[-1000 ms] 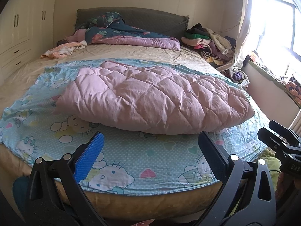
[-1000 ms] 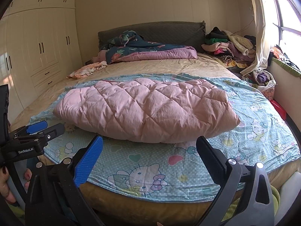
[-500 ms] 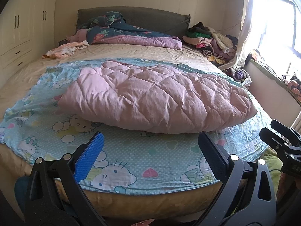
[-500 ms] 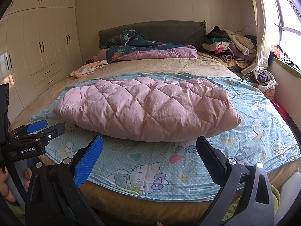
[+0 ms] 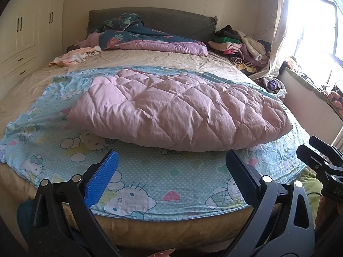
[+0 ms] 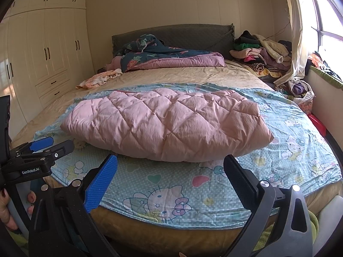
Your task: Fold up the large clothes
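A pink quilted padded garment (image 5: pixel 180 111) lies folded in a long puffy bundle across a light blue cartoon-cat sheet (image 5: pixel 150 177) on the bed; it also shows in the right wrist view (image 6: pixel 169 124), on the same sheet (image 6: pixel 171 184). My left gripper (image 5: pixel 171 171) is open and empty, held off the foot of the bed, short of the garment. My right gripper (image 6: pixel 170 172) is open and empty, also at the foot of the bed. Each gripper shows at the edge of the other's view.
A dark floral quilt with a purple lining (image 5: pixel 150 40) lies by the grey headboard. A peach cloth (image 5: pixel 75 56) lies at the far left. A heap of clothes (image 5: pixel 240 45) sits at the far right by the curtain. White wardrobes (image 6: pixel 42 49) line the left wall.
Both grippers have drifted slightly, the left view shifting a little to the left. The garment has not moved and both grippers stay open.
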Demonstrator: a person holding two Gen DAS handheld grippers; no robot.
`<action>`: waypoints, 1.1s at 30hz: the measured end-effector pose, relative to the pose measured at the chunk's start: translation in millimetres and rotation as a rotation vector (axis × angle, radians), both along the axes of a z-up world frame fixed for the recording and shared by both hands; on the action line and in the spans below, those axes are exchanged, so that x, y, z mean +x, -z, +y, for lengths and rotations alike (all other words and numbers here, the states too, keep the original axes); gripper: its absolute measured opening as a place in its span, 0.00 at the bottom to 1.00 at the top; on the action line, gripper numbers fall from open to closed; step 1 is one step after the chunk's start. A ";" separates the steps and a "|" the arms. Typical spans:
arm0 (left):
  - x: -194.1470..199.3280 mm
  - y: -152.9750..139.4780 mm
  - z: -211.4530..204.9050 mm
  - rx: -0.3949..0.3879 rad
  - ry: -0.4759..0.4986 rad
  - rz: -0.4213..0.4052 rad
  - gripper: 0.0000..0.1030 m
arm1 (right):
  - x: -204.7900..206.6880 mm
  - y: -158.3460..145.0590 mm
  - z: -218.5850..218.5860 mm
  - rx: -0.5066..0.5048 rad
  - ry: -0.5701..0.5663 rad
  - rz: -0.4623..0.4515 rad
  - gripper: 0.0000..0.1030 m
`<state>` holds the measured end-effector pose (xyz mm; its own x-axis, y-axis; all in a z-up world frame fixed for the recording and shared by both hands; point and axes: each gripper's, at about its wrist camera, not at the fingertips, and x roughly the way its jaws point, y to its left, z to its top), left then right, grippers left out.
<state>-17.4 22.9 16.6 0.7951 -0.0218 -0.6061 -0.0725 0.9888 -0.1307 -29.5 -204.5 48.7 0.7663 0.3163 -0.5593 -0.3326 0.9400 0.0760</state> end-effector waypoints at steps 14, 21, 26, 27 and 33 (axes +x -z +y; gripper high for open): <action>0.0 2.0 2.7 0.006 -0.006 0.014 0.91 | -2.0 -3.5 -2.5 -0.004 0.013 -0.005 0.96; -1.6 3.6 7.9 0.026 -0.034 0.027 0.91 | -1.1 -3.6 -10.1 -0.001 0.039 0.004 0.96; 5.2 10.9 22.5 0.006 -0.078 0.055 0.91 | 1.6 -9.3 -40.5 0.000 0.132 -0.010 0.96; 9.8 14.5 32.9 -0.015 -0.102 0.070 0.91 | 2.4 -13.2 -58.2 0.014 0.178 -0.021 0.96; 45.7 25.3 147.5 -0.029 -0.417 0.130 0.91 | 7.4 -5.8 -225.9 -0.039 0.684 -0.075 0.96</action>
